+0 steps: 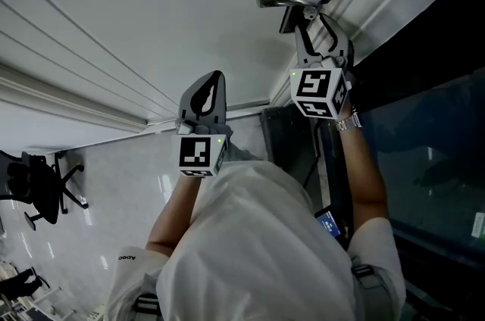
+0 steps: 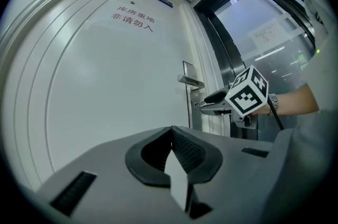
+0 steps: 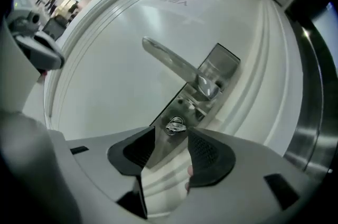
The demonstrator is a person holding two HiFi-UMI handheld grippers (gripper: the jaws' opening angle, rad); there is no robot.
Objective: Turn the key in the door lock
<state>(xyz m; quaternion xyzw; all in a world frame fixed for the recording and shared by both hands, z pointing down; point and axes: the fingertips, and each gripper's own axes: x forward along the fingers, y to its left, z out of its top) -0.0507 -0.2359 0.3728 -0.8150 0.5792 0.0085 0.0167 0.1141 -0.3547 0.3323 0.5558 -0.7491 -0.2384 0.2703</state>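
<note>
A small silver key [image 3: 175, 125] sticks out of the lock in the steel plate [image 3: 165, 139] below the lever handle [image 3: 171, 65] of a white door [image 1: 151, 17]. My right gripper [image 3: 171, 136] is open; the key sits just past its fingertips, in the gap, and the pads do not press on it. In the head view the right gripper [image 1: 317, 18] points at the plate under the handle [image 1: 292, 0]. My left gripper [image 1: 214, 81] is shut on nothing, held apart from the lock. In the left gripper view its jaws [image 2: 171, 136] are together, with the right gripper [image 2: 215, 103] at the lock beyond.
A dark metal door frame [image 1: 394, 17] and a glass panel [image 1: 432, 160] run along the right of the door. An office chair [image 1: 42, 187] stands on the glossy floor at lower left. Red lettering [image 2: 133, 19] is printed high on the door.
</note>
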